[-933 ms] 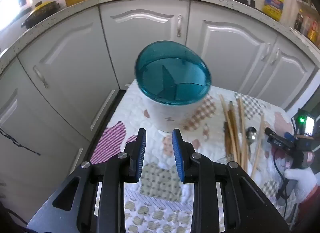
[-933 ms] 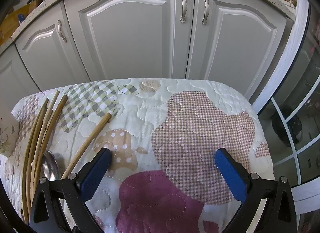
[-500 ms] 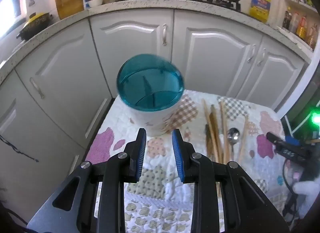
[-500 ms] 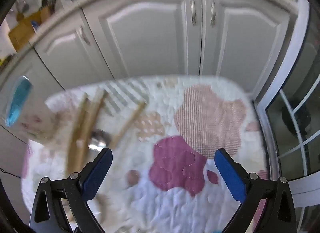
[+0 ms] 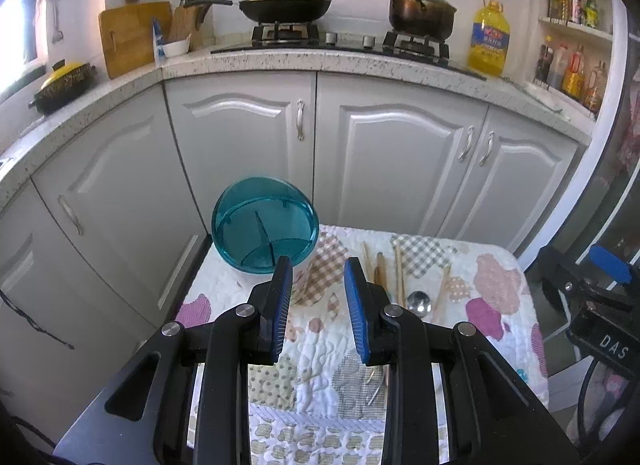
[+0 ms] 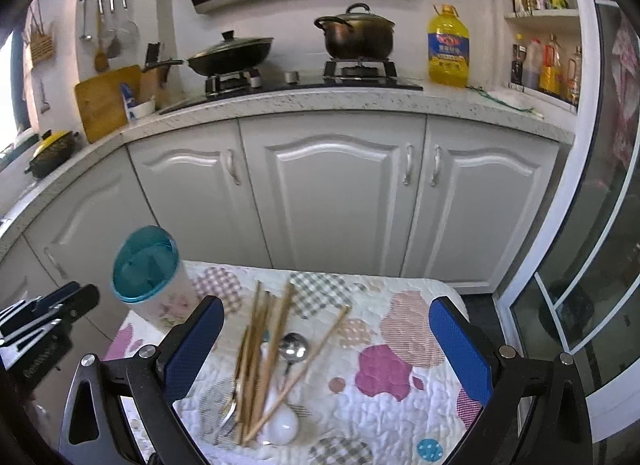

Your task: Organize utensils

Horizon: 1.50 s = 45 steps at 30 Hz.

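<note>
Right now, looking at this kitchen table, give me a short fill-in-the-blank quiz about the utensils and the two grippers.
1. The holder has a see-through lid coloured ____.
2. The chopsticks lie on the quilted cloth, not in the ____.
3. The wider-open gripper is the ____ gripper; the left gripper is narrower.
4. Both grippers hold ____.

Missing words: teal; holder; right; nothing

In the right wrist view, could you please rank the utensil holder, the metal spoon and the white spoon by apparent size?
1. Utensil holder, with its teal top, clearly largest.
2 and 3. The white spoon and metal spoon look similar; chopsticks hide part of the white one, and it lies nearer the camera, so I would not rank them.
</note>
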{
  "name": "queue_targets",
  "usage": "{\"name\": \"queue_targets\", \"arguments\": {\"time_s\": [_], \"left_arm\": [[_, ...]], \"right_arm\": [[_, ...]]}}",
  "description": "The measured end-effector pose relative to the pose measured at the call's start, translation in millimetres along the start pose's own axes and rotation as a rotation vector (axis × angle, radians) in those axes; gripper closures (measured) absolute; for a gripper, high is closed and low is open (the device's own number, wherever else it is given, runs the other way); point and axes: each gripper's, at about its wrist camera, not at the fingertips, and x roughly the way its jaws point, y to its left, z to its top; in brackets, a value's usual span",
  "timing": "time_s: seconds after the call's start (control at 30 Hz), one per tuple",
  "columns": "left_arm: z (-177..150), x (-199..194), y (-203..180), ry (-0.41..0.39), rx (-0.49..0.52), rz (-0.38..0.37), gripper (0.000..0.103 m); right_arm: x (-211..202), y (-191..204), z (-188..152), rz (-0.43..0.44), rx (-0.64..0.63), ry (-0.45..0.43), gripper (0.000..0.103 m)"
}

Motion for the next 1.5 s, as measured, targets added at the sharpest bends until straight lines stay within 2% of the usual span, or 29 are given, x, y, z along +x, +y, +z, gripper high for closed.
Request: {"name": "queue_targets", "arguments": {"time_s": [0.17,0.4,1.5], "left_arm": [[7.1,-15.4,0.7,-0.044,-0.001,-0.002,0.077],[5.9,-23.7,-4.3,-0.069,0.004,-0.014,0.077],[4.1,-19.8,-1.5,-0.055,-0.004,-0.012,0.077]], "right_arm": [[-6.4,17.2,-15.8,0.01,0.012,-0.047,0.001],[-13.4,23.7,-10.9,-0.002,-0.004,-0.068,0.001],[-7.8,32.1,-16.3,0.02,-0.027,-0.064,0.001]]}}
